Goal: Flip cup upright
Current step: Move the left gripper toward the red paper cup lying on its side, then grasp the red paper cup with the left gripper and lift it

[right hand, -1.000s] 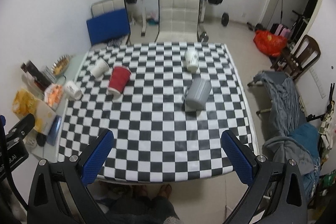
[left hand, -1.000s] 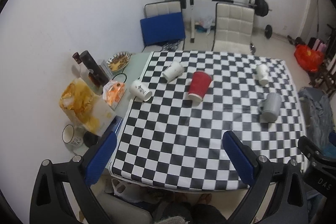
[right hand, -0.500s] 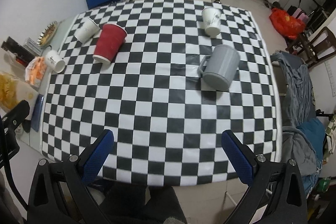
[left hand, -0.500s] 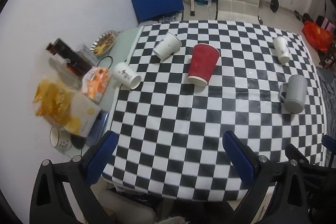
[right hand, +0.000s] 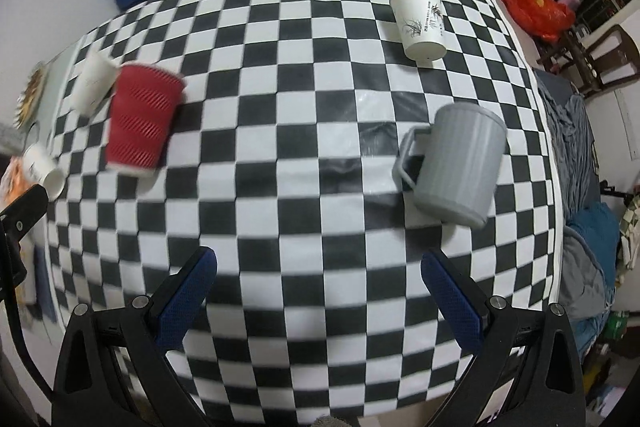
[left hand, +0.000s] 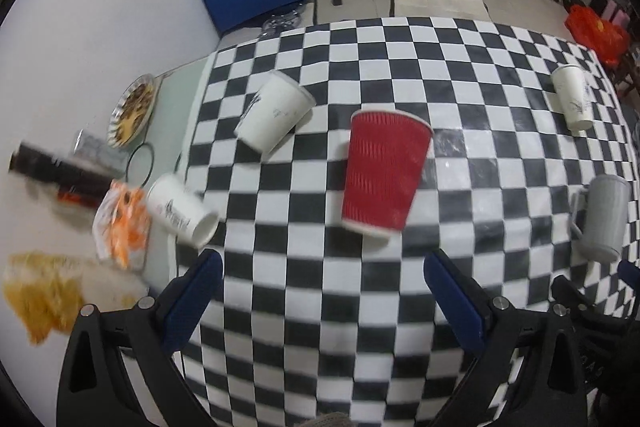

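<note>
I hold my left gripper [left hand: 320, 295] and right gripper [right hand: 320, 291] wide apart and with nothing in them above the checkered table [right hand: 320, 227], left facing the overturned red cup [left hand: 384, 175], right facing the grey mug [right hand: 460, 167], so each can approach

No legible text showing; print on white paper cup [right hand: 422, 23] and small white cup [left hand: 181, 214] blurring, unreadable.

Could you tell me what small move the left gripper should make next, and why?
Probably ease the left gripper forward and down toward the red cup: its fingers are open and empty, and the cup sits upside down on the checkered tablecloth just ahead, roughly centred between them.
</note>
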`<state>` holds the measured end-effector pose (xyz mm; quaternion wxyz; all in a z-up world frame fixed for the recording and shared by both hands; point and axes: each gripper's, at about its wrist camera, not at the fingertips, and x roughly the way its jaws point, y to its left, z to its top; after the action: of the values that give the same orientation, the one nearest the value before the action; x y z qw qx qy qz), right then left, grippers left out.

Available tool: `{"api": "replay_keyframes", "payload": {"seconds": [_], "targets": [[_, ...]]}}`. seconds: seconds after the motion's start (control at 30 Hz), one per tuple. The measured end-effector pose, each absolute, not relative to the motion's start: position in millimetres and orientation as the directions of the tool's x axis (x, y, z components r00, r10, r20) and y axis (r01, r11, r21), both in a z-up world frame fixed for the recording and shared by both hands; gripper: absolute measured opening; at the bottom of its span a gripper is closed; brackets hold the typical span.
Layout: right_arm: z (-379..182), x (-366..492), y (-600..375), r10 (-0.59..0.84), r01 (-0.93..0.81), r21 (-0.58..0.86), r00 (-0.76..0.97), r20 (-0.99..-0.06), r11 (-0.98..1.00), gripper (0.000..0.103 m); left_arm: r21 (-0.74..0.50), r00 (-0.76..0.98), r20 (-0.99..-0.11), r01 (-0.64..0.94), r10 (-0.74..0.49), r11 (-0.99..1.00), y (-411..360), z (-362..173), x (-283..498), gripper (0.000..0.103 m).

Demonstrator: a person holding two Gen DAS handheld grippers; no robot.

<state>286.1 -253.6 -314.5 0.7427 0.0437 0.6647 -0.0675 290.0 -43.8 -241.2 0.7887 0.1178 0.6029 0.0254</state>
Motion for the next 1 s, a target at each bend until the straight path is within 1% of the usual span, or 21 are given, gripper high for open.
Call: {"api": "replay_keyframes", "payload": {"seconds": [0.17,0.37,0.57,0.7,0.73,0.77,0.8,1.0], "targets": [[-341.6,318.2,-260.0,-0.062,0.183,-0.048,0.067,-0.996,0.982,0.103,0.217,0.244,-0.955,0.181,0.170,0.959,-49.4,-271.9,326.7,0.103],[-374.6,345.0,-268.7,-0.066,0.207,-0.058,0.031,-0.997,0.977,0.103,0.185,0.198,-0.971,0.259,0.135,0.948,-56.6,-306.7,354.5,0.103],[-397.0,358.7,-270.6,-0.056,0.225,-0.056,-0.006,-0.998,0.973,0.103,0.091,0.115,-0.992,0.285,0.060,0.954,-60.4,-335.2,373.7,0.102],[-403.7,364.4,-267.5,-0.050,0.228,-0.052,-0.017,-0.999,0.972,0.103,0.048,0.106,-0.994,0.309,0.016,0.950,-63.8,-343.5,379.2,0.102],[-404.4,365.3,-266.7,-0.048,0.229,-0.051,-0.020,-0.999,0.972,0.103,0.045,0.115,-0.993,0.317,0.009,0.947,-65.0,-343.5,379.9,0.099],[-404.9,365.8,-265.4,-0.047,0.229,-0.050,-0.021,-0.999,0.972,0.103,0.047,0.122,-0.993,0.320,0.008,0.946,-65.6,-343.5,380.1,0.087],[-405.0,366.2,-263.7,-0.046,0.228,-0.050,-0.023,-0.999,0.972,0.103,0.044,0.127,-0.992,0.324,0.002,0.945,-66.2,-343.2,380.1,0.077],[-403.3,366.0,-251.5,-0.044,0.224,-0.048,-0.026,-0.999,0.973,0.103,0.037,0.149,-0.989,0.295,-0.007,0.955,-63.1,-338.2,379.2,0.077]]}}
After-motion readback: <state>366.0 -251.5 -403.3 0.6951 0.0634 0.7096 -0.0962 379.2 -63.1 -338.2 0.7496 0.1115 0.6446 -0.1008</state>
